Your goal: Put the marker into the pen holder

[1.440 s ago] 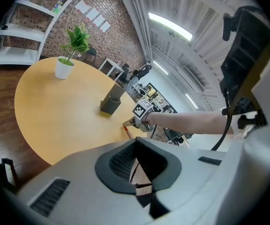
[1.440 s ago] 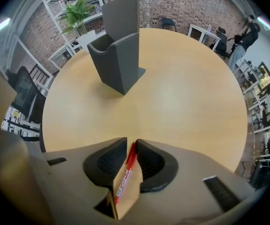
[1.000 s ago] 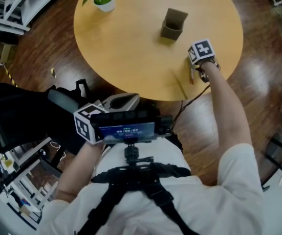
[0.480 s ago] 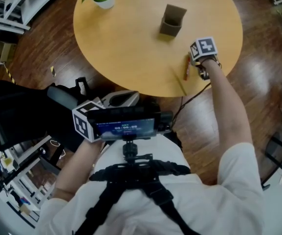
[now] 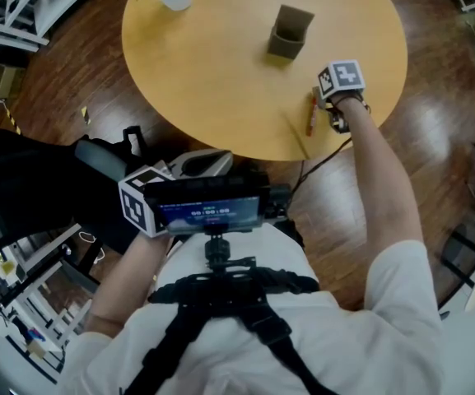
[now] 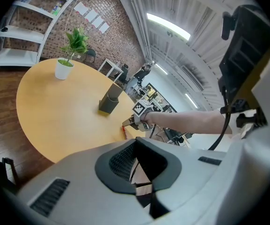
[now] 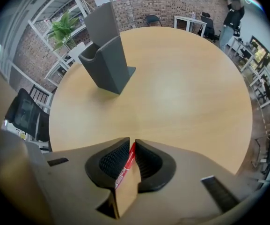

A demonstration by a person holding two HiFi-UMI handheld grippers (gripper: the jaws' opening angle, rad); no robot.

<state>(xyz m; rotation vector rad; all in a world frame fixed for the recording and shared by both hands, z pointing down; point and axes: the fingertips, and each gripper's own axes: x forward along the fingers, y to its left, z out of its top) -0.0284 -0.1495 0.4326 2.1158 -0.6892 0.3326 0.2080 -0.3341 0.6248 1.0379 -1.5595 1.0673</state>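
Left tool off table, pads together, empty. Pen holder sits 11 o'clock from right tool. I have marker pinched there, near table's 4 o'clock edge, long axis 12-to-6. Right hand nearer, I judge.

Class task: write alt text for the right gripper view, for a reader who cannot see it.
The right gripper has its jaws closed on a red marker, over a round wooden table. A grey pen holder stands beyond, a potted plant further back.
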